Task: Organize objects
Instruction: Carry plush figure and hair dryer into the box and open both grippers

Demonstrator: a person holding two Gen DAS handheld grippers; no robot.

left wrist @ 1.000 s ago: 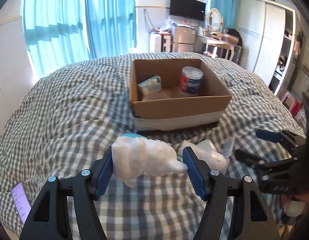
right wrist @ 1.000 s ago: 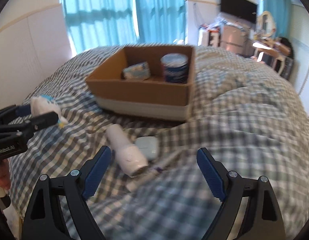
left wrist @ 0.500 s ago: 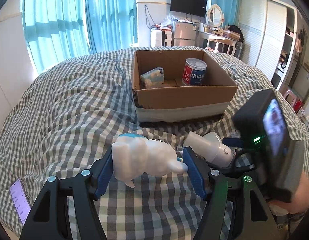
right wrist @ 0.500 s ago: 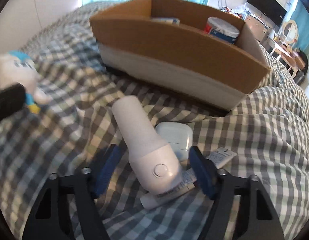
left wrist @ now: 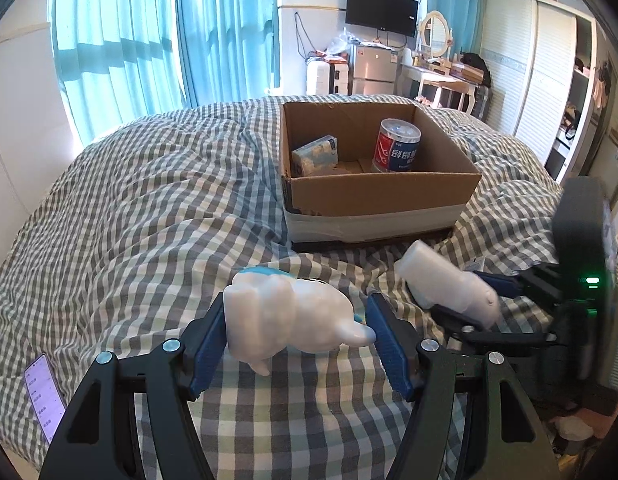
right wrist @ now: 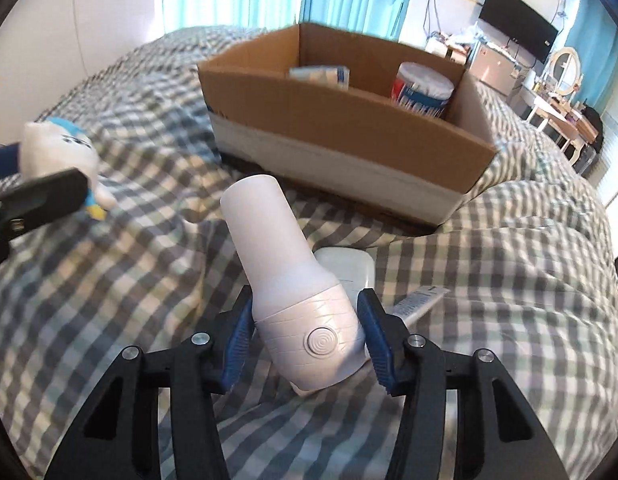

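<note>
White bottle (right wrist: 293, 300) sits between the closing right gripper (right wrist: 305, 344), while the left gripper (left wrist: 297, 334) pinches a plush toy (left wrist: 289, 316), both probably bound for the cardboard box (left wrist: 373, 196).

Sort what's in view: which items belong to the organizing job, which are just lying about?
Job:
- white plush toy, between the left gripper fingers
- white bottle-shaped device, right gripper fingers closing around it
- cardboard box, holding a can and tissue pack
- white case, tube

Lying about:
- phone
- wall TV
- curtains
</note>
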